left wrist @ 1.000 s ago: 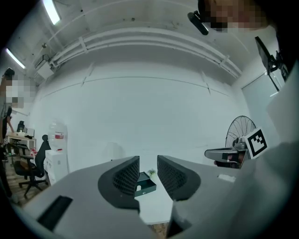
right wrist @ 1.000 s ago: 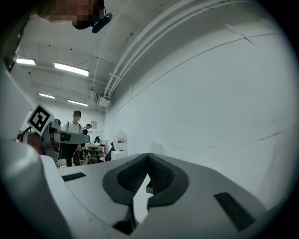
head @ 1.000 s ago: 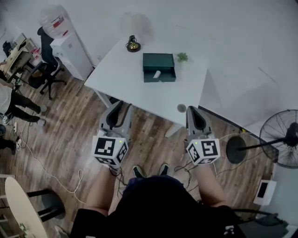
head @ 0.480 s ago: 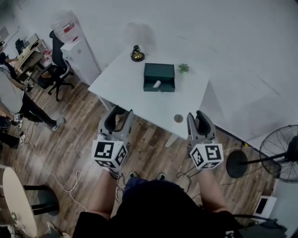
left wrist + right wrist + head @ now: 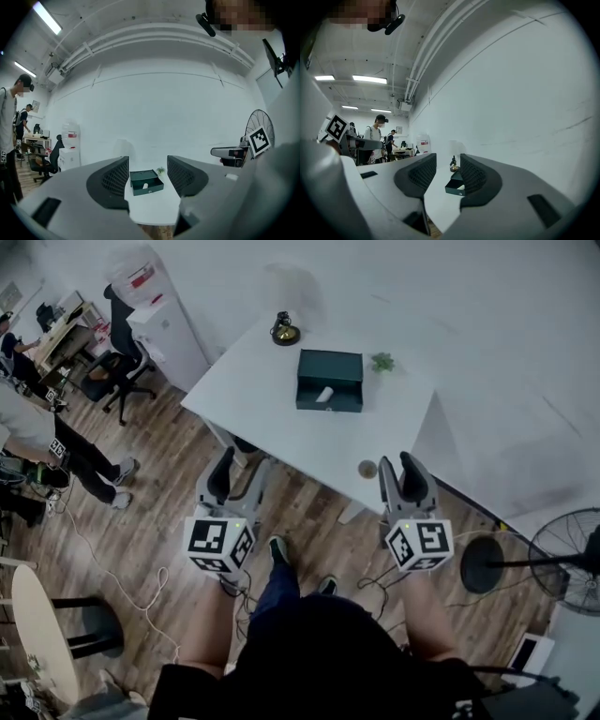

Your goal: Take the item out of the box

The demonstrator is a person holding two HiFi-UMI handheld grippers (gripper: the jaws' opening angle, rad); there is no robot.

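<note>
While the reach is only starting, the left gripper point(image 5: 242, 467) hovers well short of the dark green box point(image 5: 329, 379) on the white counter point(image 5: 267, 418), its jaws opening wide and empty. The small white item point(image 5: 324, 395) lies inside the box. The right gripper point(image 5: 398, 463), also short of the box, is opening on nothing. The next move likely calls for closing in on the box.

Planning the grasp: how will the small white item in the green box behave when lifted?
The white item looks like a short cylinder on its side, so it may roll if nudged. It is small, so probably light. The walls of the box should contain it.
</note>
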